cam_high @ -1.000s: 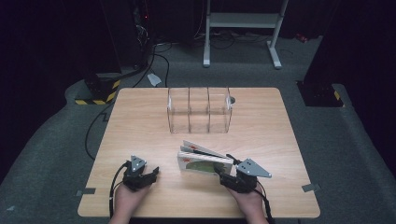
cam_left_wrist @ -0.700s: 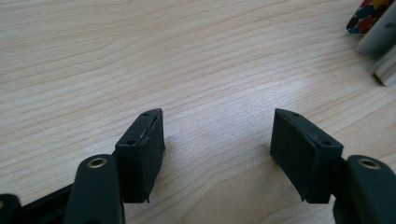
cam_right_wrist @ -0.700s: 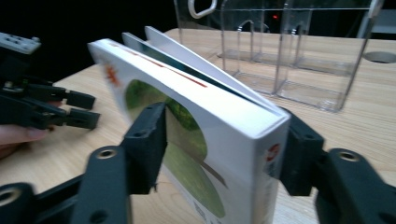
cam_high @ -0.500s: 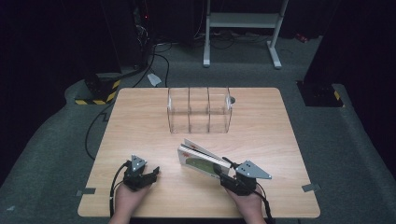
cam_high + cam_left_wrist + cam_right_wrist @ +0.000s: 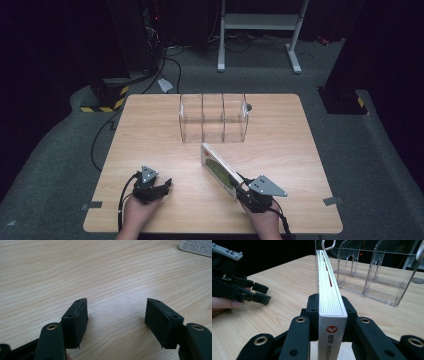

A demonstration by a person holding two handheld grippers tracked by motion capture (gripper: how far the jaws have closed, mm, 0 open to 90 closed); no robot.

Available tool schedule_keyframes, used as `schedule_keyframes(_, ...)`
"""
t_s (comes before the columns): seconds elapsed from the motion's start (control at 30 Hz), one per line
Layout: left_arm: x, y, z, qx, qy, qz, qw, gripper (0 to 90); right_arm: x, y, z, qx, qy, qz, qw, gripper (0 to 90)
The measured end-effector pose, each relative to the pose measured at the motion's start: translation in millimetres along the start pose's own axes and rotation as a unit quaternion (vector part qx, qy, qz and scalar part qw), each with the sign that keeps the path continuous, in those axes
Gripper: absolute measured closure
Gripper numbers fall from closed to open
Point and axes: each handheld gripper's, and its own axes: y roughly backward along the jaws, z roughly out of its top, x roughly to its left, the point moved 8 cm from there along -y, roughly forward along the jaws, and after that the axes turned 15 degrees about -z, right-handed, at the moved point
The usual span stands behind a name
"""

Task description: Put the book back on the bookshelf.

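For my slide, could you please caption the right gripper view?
Right gripper clamps an upright book, facing the clear rack.

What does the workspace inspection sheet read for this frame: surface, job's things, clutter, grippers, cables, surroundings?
Surface: wooden table, bare and level.
Job's things: book standing on edge, spine toward the right gripper view's camera; clear three-slot organizer behind it, slots empty.
Clutter: white printed card at a table edge.
Grippers: right hand-held gripper has just closed on the book; left hand-held gripper open, resting on the table.
Cables: black cables on the floor beyond the table.
Surroundings: grey carpet, white stand, dark room.
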Motion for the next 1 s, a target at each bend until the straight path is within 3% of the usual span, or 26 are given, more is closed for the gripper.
schedule_keyframes(0.57,-1.0,-0.6,0.0,0.002,-0.003,-0.004,1.0000,32.6,-17.3,12.1,8.6,-0.005,-0.019,-0.051,0.9985,74.8)
schedule_keyframes(1.0,-1.6,-1.3,0.4,0.001,-0.002,-0.004,1.0000,32.4,-44.9,21.9,19.2,-0.016,-0.036,-0.112,0.9929,75.1)
